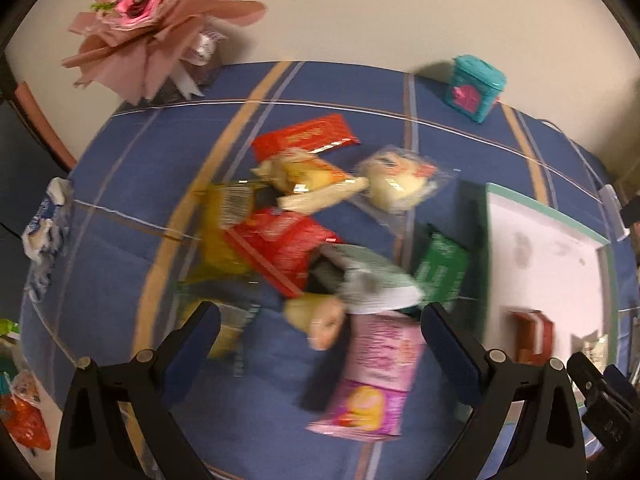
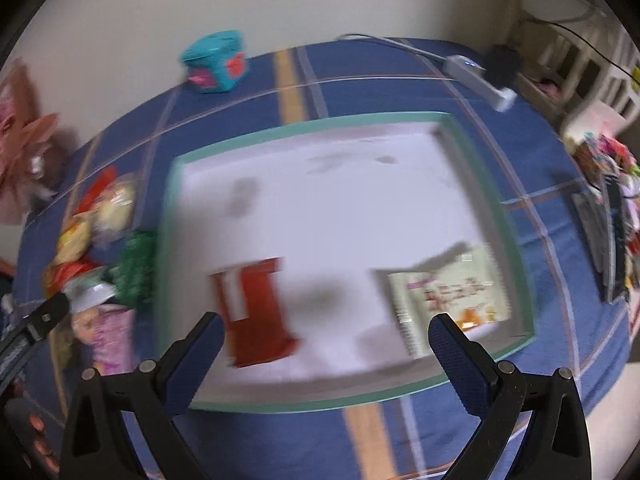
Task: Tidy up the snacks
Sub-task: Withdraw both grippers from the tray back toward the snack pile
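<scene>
Two snacks already lie inside the white tray [image 2: 320, 208] with the green rim: a red packet [image 2: 256, 312] near its front edge and a pale printed packet [image 2: 448, 300] in its front right corner, the two well apart. Everything else I place relative to that tray. Just off its left wall I see the unsorted pile on the blue striped tablecloth [image 1: 120, 184]: a green packet [image 1: 440, 268] touching or nearly touching the wall, a pink packet [image 1: 376, 376] nearest me, a silvery green pouch [image 1: 368, 280] overlapping a red box [image 1: 284, 248], a second red packet [image 1: 308, 136] at the far side of the heap, and a clear bag with a pale bun [image 1: 400, 184] between that and the tray. Both views are motion-blurred, so I cannot read any labels. My left gripper [image 1: 320, 336] hangs over the near end of the pile, its prongs spread wide with nothing pinched; the pink packet lies below the gap. My right gripper [image 2: 326, 340] hangs over the tray's front edge, also spread wide and empty. Beyond the tray, at the table's back edge by the wall, stands a teal box [image 2: 216, 62]. Far left of the tray, a pink paper bouquet [image 1: 160, 24] leans at the table corner.
</scene>
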Demonstrator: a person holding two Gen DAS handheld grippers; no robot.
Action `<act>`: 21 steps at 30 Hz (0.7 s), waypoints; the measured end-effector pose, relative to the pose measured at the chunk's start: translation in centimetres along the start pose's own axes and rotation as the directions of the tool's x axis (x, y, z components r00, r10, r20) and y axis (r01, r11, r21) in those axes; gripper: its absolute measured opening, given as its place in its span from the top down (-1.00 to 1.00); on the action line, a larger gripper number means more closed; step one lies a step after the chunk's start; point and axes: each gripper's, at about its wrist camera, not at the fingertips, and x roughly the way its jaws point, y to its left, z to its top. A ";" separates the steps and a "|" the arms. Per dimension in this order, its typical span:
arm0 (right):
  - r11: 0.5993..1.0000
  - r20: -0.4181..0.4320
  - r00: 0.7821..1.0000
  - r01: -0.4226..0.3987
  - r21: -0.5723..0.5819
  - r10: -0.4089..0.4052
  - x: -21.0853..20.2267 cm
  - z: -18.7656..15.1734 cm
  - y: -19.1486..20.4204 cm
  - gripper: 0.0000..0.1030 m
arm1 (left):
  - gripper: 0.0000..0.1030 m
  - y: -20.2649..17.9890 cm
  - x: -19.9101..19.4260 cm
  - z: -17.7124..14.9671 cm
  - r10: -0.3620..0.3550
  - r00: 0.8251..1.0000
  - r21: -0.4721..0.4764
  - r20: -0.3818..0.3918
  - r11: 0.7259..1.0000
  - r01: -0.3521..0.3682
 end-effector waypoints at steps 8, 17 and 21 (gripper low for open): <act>0.989 0.019 0.993 -0.114 -0.096 0.116 -0.7 -1.2 5.4 -1.00 | -0.95 5.2 -1.6 0.1 0.069 0.997 -0.069 0.040 0.995 -0.066; 0.961 -0.019 0.978 -0.208 -0.183 0.208 -0.6 -2.2 11.2 -1.00 | -0.94 12.9 -1.0 -1.0 0.082 0.997 -0.276 0.003 0.958 -0.078; 0.953 -0.040 0.976 -0.217 -0.213 0.213 -0.1 -2.6 13.3 -1.00 | -0.94 13.9 -0.4 -1.4 0.058 0.998 -0.315 -0.012 0.947 -0.059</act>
